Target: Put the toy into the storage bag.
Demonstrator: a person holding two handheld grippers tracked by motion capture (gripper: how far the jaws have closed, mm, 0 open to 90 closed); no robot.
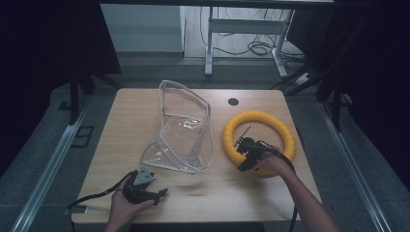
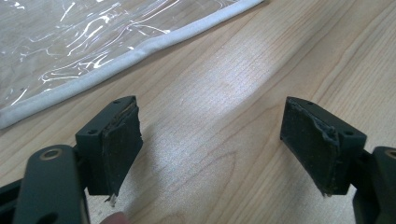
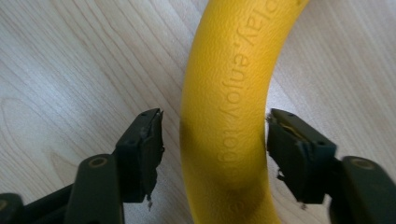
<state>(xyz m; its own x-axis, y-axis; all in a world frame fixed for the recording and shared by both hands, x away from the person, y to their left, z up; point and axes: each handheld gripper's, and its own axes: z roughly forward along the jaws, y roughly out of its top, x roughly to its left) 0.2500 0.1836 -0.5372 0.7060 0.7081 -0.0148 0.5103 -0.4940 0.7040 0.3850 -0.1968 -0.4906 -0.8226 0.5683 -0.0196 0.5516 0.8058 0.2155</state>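
Yellow ring flat on the wooden table, at about 3 o'clock from the table's middle, with a small dark hole in the tabletop at 11 o'clock from it. Clear plastic bag standing half crumpled near the centre, just beside the ring at its 9 o'clock, not touching it.

Right tongs down over the ring's near-left arc, at roughly 7 o'clock on the ring, held by the right hand. In the right gripper view, right tongs straddling the ring, one jaw on each side: partly open, a narrow gap of bare wood showing between the left pad and the foam, the right pad very close to or just at the ring's edge. No firm squeeze visible, foam undented. Raised lettering readable along the ring's curve.

Left tongs low at the table's near-left, about 7 o'clock from the centre, in the left hand. In the left gripper view, left tongs wide open over bare wood, nothing between the pads, with the bag's white-edged rim lying at 11 o'clock, well apart.
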